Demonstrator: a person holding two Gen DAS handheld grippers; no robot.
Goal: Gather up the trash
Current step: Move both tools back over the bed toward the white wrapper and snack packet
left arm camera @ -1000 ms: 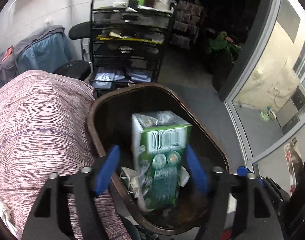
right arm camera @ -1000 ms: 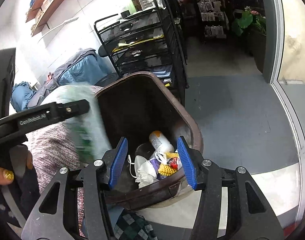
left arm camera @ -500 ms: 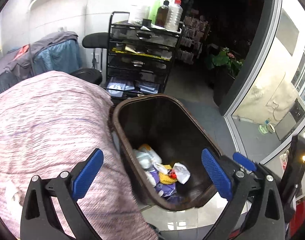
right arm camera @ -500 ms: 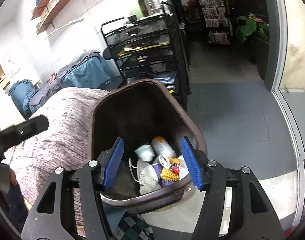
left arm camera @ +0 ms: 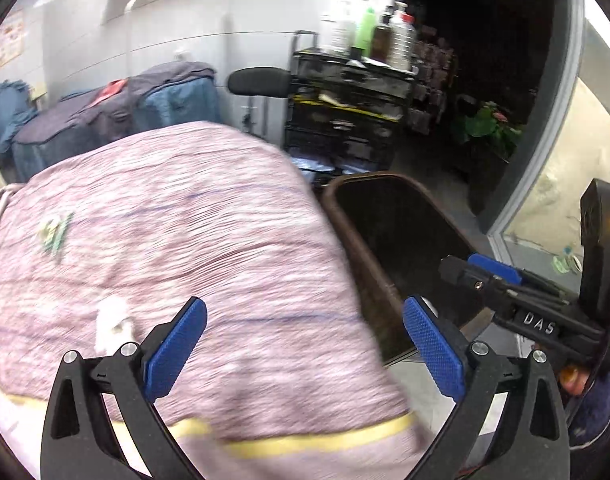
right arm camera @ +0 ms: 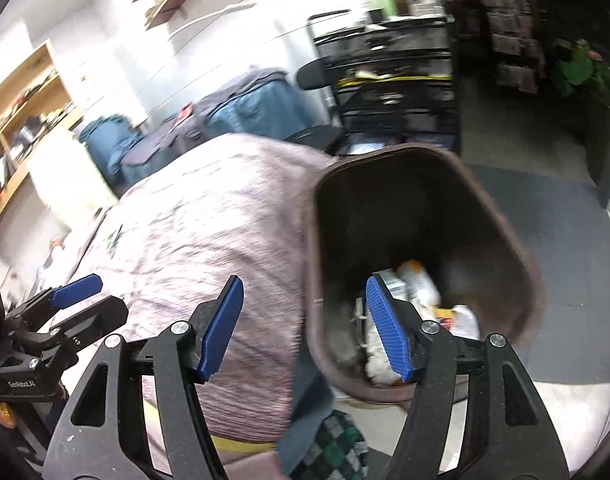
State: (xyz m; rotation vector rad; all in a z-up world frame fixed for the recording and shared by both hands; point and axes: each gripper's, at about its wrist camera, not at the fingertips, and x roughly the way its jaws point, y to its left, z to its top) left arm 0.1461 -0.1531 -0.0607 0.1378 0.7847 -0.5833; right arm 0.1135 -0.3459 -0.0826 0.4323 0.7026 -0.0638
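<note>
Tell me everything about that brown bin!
The bin is dark brown, looks plastic, with a rounded open rim and no lid. It stands on the grey floor, close against the pink bedspread. Inside lie crumpled white, yellow and orange scraps of trash. The right tongs hover open in front of it, not touching.

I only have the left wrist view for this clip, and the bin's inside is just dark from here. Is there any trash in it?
Observer: Yes. The right wrist view looks down into the bin, and trash lies at its bottom: white crumpled pieces and a pale bottle.
Operator: Is the right gripper holding anything? I only see its side.
Observer: No. The right gripper is open and empty, one finger over the bedspread, the other over the bin.
Operator: Anything else near it?
Observer: A green checked cloth shows at the bottom edge, beside the bin.
</note>
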